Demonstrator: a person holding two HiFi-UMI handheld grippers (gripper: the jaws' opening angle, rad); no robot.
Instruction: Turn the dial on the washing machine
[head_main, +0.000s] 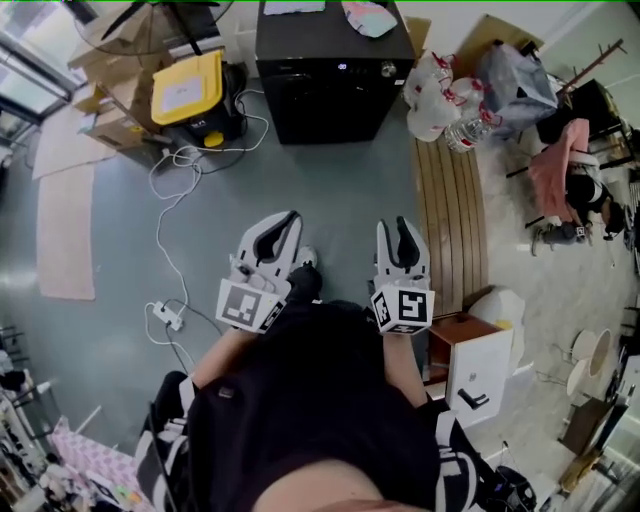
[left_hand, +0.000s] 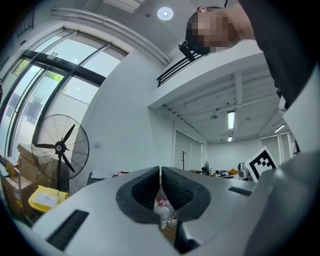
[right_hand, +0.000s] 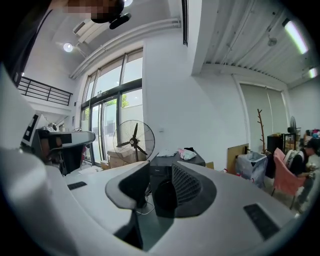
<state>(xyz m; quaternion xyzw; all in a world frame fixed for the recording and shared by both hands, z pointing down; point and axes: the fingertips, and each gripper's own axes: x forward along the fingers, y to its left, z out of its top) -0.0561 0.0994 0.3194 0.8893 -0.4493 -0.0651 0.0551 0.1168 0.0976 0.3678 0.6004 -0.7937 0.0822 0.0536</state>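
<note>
The black washing machine (head_main: 335, 75) stands at the far side of the floor, with its small silver dial (head_main: 388, 69) at the front's upper right. Both grippers are held close to the person's body, far short of the machine. My left gripper (head_main: 288, 222) points toward it with its jaws touching and nothing between them, as the left gripper view (left_hand: 160, 172) also shows. My right gripper (head_main: 394, 228) is open and empty. In the right gripper view (right_hand: 161, 172) the machine (right_hand: 167, 161) shows through the gap, too far off to make out the dial.
A yellow-lidded box (head_main: 187, 88) and cardboard boxes sit left of the machine. White cables (head_main: 170, 195) run to a power strip (head_main: 165, 315). Plastic bags (head_main: 440, 95) and a slatted wooden bench (head_main: 450, 220) lie right. A white cabinet (head_main: 480, 365) is beside the person. A standing fan (right_hand: 133, 141) is behind.
</note>
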